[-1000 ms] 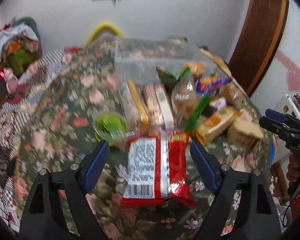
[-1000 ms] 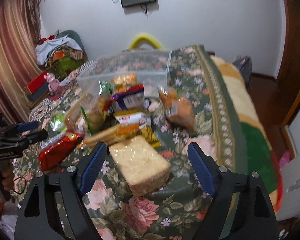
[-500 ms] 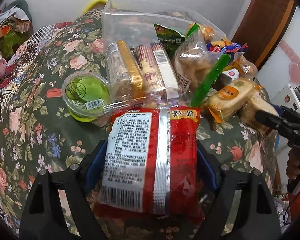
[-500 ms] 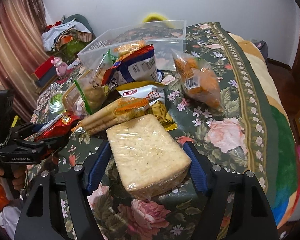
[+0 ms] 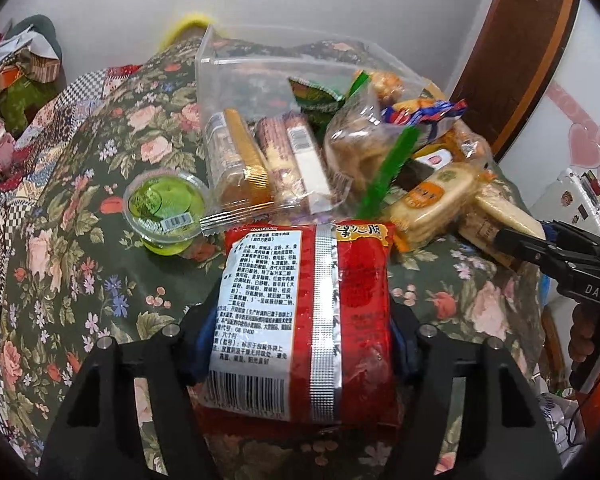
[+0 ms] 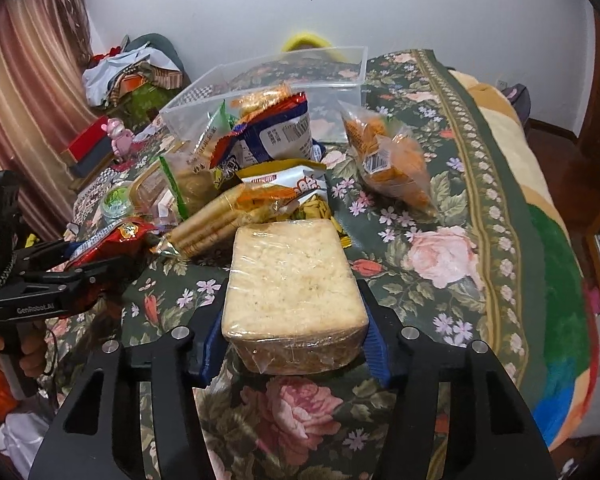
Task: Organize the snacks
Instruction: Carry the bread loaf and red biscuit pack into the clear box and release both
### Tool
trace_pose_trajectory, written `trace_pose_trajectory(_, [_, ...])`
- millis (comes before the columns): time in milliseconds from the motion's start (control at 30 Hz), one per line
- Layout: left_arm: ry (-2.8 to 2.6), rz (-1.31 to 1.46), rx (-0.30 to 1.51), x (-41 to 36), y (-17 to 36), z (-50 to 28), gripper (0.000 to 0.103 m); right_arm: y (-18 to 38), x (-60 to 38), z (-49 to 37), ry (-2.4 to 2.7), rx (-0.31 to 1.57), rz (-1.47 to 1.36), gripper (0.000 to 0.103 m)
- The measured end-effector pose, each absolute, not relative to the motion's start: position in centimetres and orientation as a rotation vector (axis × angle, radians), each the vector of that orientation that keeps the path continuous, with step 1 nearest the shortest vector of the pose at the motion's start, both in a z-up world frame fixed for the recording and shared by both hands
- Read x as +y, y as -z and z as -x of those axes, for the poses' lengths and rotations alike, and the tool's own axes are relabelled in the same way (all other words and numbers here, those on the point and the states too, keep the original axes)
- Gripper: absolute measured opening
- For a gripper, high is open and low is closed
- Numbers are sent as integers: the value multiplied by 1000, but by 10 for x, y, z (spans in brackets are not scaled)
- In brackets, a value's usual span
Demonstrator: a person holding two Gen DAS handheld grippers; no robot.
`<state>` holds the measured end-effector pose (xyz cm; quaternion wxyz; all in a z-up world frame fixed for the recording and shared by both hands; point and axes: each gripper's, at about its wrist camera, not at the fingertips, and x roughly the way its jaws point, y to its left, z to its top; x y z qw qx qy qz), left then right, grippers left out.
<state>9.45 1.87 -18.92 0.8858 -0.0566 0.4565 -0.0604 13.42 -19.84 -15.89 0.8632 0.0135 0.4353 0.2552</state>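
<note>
A red instant-noodle packet (image 5: 300, 300) lies back side up on the flowered cloth, between the blue pads of my left gripper (image 5: 302, 344). Those jaws are closing and both pads touch the packet's sides. In the right wrist view a pale rice-cake block (image 6: 292, 280) in clear wrap sits between the pads of my right gripper (image 6: 294, 344). These jaws are closing too, and the pads meet its two sides. Behind the pile of snacks stands a clear plastic bin (image 5: 220, 52). From the right wrist view the left gripper (image 6: 100, 258) shows at the left edge, on the red packet (image 6: 116, 236).
A green jelly cup (image 5: 164, 204), long biscuit packs (image 5: 240, 160), a blue-and-white bag (image 6: 276, 136) and an orange snack bag (image 6: 388, 160) crowd the cloth before the bin (image 6: 340, 80). The bed's edge drops off at the right. Clothes and boxes sit at the far left.
Both grippers came down and forward over their items, and their jaws narrowed from wide apart to touching the red packet and the rice-cake block.
</note>
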Motion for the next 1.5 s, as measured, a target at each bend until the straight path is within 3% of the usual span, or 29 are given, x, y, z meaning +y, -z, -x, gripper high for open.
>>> trace_pose_trajectory(333, [119, 87, 776, 14, 130, -84, 67, 119, -209, -134, -514, 786, -63, 53])
trace_pose_trajectory(833, [61, 101, 586, 34, 61, -148, 67, 64, -187, -171, -521, 567, -69, 53])
trace_pose_trajectory(1200, [39, 92, 628, 41, 73, -227, 67, 69, -159, -224, -518, 573, -45, 53])
trace_pose_trajectory(1500, [42, 128, 761, 55, 110, -303, 67, 101, -138, -277, -506, 693, 13, 53])
